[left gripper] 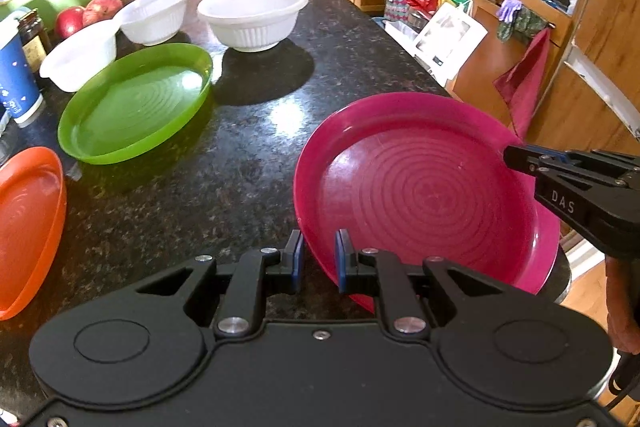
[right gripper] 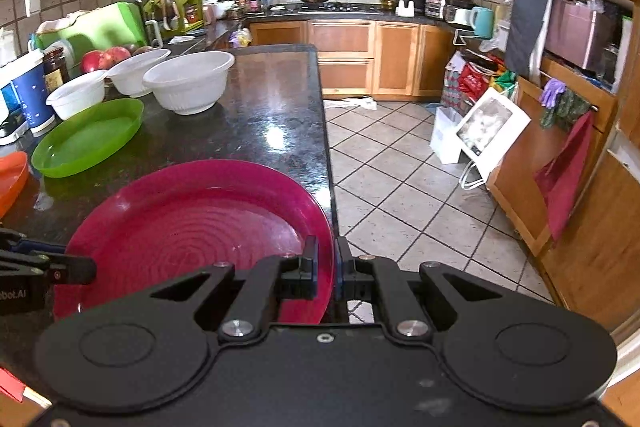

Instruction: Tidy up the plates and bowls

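Observation:
A magenta plate (left gripper: 424, 195) lies at the counter's near right corner, also in the right wrist view (right gripper: 192, 227). My left gripper (left gripper: 319, 259) straddles its left rim, with a gap between pad and rim. My right gripper (right gripper: 327, 267) is shut on the plate's right rim; it also shows in the left wrist view (left gripper: 520, 157). A green plate (left gripper: 132, 103) and an orange plate (left gripper: 28, 223) lie at left. Three white bowls (left gripper: 252, 15), (left gripper: 156, 13), (left gripper: 80, 55) stand behind them.
A blue cup (left gripper: 16, 75), a jar (left gripper: 34, 35) and red apples (left gripper: 86, 15) stand along the counter's left edge. The counter's right edge (right gripper: 326, 147) drops to a tiled floor (right gripper: 400, 187). Cabinets and a red towel (right gripper: 568, 179) are at right.

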`<state>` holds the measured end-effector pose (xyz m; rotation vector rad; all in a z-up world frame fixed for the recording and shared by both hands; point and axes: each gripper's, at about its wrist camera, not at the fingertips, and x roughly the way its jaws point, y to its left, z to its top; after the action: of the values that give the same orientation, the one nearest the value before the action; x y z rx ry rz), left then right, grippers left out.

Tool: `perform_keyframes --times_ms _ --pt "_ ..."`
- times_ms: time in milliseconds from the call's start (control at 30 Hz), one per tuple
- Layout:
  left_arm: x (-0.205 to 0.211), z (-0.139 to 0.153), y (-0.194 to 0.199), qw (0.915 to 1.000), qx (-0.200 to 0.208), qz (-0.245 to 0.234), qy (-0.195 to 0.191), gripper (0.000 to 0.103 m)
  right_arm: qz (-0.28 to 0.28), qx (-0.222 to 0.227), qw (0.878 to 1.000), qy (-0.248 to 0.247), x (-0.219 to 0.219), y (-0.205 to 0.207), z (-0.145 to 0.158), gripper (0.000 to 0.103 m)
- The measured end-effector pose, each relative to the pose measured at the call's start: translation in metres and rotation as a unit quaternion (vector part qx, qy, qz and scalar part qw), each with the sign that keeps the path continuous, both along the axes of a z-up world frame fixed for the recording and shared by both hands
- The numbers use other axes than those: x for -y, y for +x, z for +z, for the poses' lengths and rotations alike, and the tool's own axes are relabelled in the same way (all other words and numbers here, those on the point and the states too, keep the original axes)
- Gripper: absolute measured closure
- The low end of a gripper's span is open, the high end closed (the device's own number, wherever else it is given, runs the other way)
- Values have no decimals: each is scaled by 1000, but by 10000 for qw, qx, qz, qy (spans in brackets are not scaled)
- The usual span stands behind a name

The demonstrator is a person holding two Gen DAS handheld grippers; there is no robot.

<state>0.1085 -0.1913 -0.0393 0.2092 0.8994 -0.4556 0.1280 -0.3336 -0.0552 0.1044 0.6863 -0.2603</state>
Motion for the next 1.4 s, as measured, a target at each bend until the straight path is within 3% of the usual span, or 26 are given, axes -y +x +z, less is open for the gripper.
perform_keyframes --times_ms 233,300,367,400,433,500,700,867,1167,1400 --pt "2 -1 0 9998 37 157 118 80 192 30 9997 116 2 2 -1 90" --pt "2 0 -2 9998 108 157 116 71 217 115 9996 103 0 2 1 88" --pt "1 3 -4 9996 189 162 122 70 219 186 9996 33 0 1 3 77" --pt "1 4 -5 9995 236 192 133 67 208 228 9995 -2 1 1 4 76" --pt "0 5 -6 9993 272 233 143 60 172 275 9995 -25 2 1 5 76" --pt "-5 10 -6 9986 382 350 108 55 107 343 9993 -32 3 1 6 76" --pt "-26 24 -2 9952 630 751 36 53 28 549 9985 55 2 0 17 72" --pt "-61 32 1 9891 856 1197 -54 44 63 719 9973 146 -11 1 27 69" --pt "-146 38 20 9799 921 1767 -116 44 418 906 9950 73 -81 10 45 66" --pt "-212 41 36 9777 935 1881 -62 44 671 809 9943 187 -161 34 52 66"
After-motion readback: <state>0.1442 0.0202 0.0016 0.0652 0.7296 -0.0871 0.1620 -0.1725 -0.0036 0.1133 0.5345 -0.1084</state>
